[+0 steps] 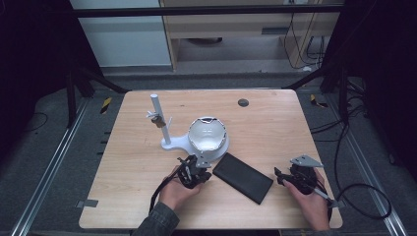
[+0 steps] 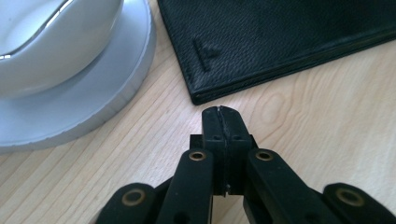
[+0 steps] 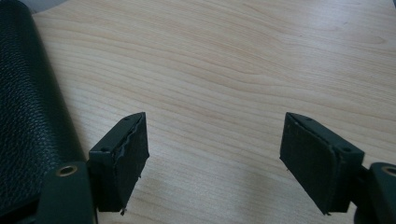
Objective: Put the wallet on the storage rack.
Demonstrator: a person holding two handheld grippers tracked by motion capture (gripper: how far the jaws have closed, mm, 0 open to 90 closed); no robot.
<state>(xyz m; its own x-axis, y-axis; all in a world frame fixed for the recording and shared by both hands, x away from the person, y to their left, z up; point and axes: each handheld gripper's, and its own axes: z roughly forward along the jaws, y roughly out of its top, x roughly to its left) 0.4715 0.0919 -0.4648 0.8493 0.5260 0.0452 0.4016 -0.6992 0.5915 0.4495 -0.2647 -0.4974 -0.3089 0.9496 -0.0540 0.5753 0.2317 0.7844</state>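
From the high view, the black leather case lies flat near the front edge of the worktop, a little right of the middle and turned at a slant. The left hand-held gripper sits just beside its near-left corner, and the right hand-held gripper sits just off its right end, not touching it. Behind the case stands a white round stand with a domed top, and a thin white post rises beside it towards the back left.

In the left gripper view, the left hand-held gripper has its jaws pressed together with nothing between them, their tip just short of the corner of the case. The case is pebbled black leather with a small embossed triangle and a stitched edge lying flush on the wood. My worry is that a closed tip nudging that corner would only slide the case along, or push it against the base of the stand close by.

In the right gripper view, the right hand-held gripper has its jaws apart over bare wood, with the case to the left of the left jaw. With so thin an edge flat on the worktop, the pads could scrape the wood and slip off.
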